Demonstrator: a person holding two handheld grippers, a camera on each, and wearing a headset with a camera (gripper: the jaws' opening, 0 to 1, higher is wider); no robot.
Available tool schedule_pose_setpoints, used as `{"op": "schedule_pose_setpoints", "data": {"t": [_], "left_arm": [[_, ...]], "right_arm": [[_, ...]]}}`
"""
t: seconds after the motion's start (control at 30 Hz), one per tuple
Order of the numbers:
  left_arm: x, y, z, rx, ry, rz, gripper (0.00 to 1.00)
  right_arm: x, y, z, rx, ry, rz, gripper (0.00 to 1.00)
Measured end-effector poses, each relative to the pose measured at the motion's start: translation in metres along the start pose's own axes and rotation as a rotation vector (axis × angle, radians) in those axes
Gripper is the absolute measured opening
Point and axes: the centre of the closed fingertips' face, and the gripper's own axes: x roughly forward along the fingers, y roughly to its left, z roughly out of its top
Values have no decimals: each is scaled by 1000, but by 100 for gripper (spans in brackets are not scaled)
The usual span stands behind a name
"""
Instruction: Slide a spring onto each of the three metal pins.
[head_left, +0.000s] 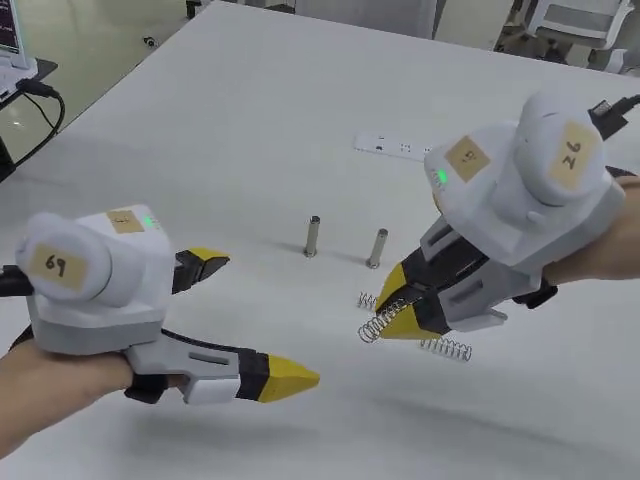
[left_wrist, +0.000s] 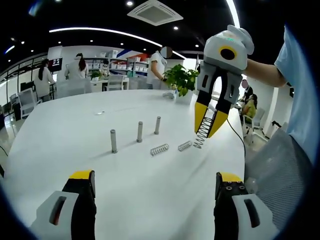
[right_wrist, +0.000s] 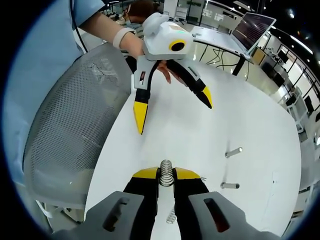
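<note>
White table (head_left: 250, 120) under both grippers. Grey mesh chair (right_wrist: 70, 130) sits at the table edge, behind the left gripper's fingers in the right gripper view.

Left gripper (head_left: 258, 318): fingers spread wide, nothing between them, held above the table, well apart from the pins and springs. Yellow tips point toward the pin row.

Right gripper (head_left: 395, 312): fingers narrow, pinched on the held spring (left_wrist: 204, 132) near its upper end. The coil sticks out past the yellow tips and hangs down toward the table. Cannot tell whether its lower end touches the surface.

White power strip (head_left: 392, 147) lies flat, well beyond the right gripper's fingers.

3 metal pins stand upright in a row ahead of the open left fingers, all bare: pin 1 (left_wrist: 113, 141) farthest from the right gripper's fingers, pin 2 (left_wrist: 140, 131) in the middle, pin 3 (left_wrist: 158, 125) nearest them. Right fingertips are near pin 3 but not over it.

2 springs lie flat on the table: loose spring 1 (left_wrist: 185, 145) just beside the lower end of the held spring, under the right fingertips; loose spring 2 (left_wrist: 159, 149) next to it, between the right fingers and pin 1. Neither touches a pin or a finger.
</note>
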Motion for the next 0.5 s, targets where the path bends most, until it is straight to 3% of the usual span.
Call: {"op": "schedule_pose_setpoints", "data": {"t": [0.17,0.5], "left_arm": [[1,2,-2,11,2,6,98],[3,6,-5,21,9,12,98]], "right_arm": [[-2,-16,1,-12,25,0,8],[-4,-66,-2,-33,81,-13,8]]}}
